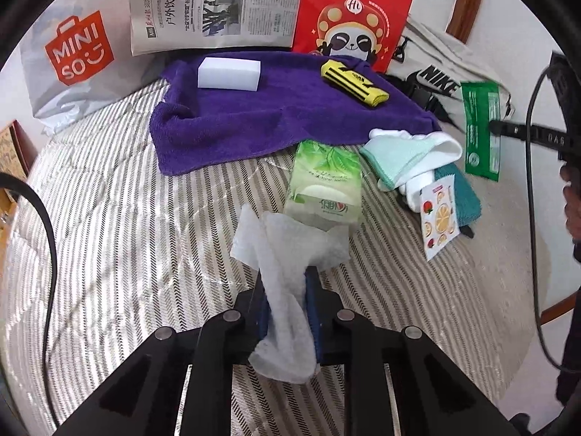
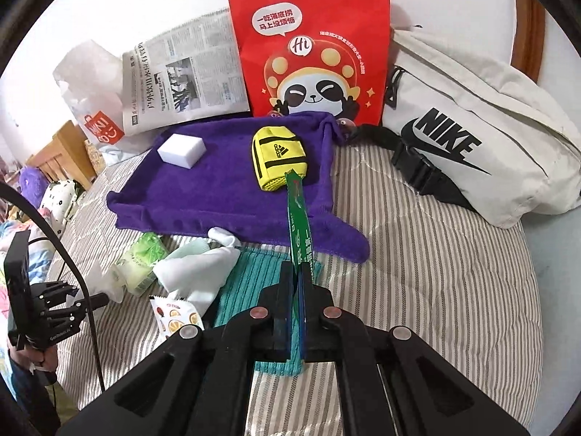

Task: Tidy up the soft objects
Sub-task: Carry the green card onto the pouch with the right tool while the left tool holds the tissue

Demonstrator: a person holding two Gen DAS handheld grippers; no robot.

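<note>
My jaws are clamped: left gripper [image 1: 287, 290] on a crumpled white tissue [image 1: 287, 254], right gripper [image 2: 298, 290] on a flat green foil packet [image 2: 297, 214].

Your left gripper [image 1: 285, 283] is matte black, with angular linkage arms, round silver pivot screws and dark blue pads. Your right gripper [image 2: 298, 272] matches it. A black cable [image 2: 85, 290] loops from each tool's black camera block.

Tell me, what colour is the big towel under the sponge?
Purple towel; the right wrist view shows it best.
</note>
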